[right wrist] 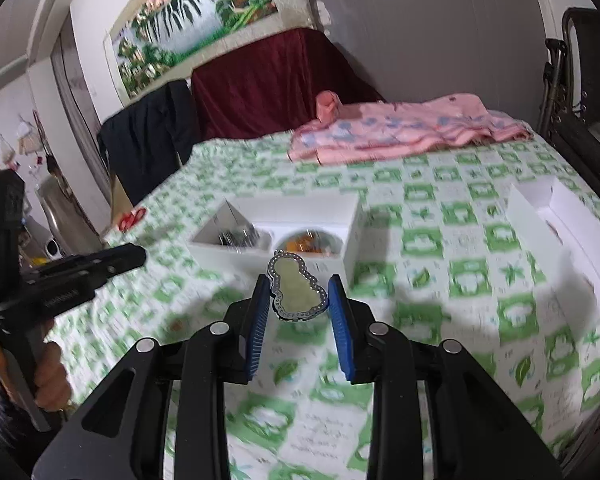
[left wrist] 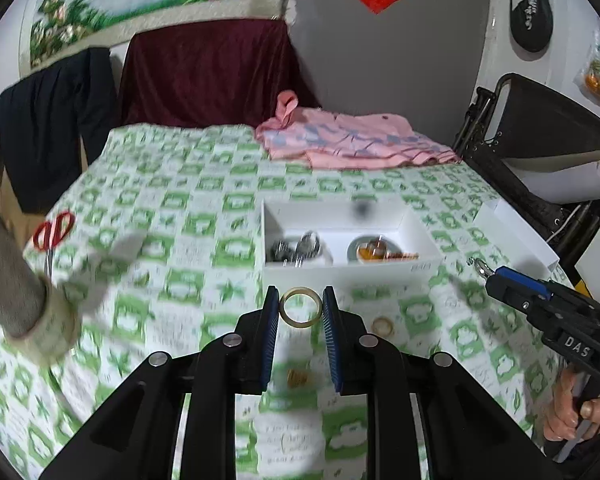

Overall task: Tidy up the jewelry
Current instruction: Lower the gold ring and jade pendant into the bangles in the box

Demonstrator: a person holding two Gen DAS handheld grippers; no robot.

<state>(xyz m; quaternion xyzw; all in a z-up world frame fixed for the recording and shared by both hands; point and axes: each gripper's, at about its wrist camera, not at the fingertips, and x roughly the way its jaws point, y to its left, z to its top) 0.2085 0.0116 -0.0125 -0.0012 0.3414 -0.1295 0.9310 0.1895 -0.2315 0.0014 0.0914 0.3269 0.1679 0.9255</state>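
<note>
Two grippers are up over the green-and-white checked cloth that covers the worktop, each w/ jaws closed on a piece of jewelry. Left gripper pinches a pale yellowish ring by its outer edges between the blue pads, ring held clear above the cloth. Right gripper clamps a gourd-shaped pale green pendant w/ a silver beaded rim, its small loop end pointing away from the camera.

White divided box sits on the cloth, approx. mid-worktop, just beyond both grippers. Its left compartment holds dark metallic pieces, too blurred to sort out; right compartment holds an amber-coloured item on a round grey dish. Box lid lies open-side up toward the right edge of the worktop, apart from the box.

Still on the cloth near the front edge: a second small pale ring just right of the left gripper's jaws, and a small amber piece seen between its fingers, lower down.

Red-handled scissors lie at the left edge. Folded pink cloth rests at the far edge, toward the right corner. A hand grips the right gripper's handle at the right side of the left wrist view.
</note>
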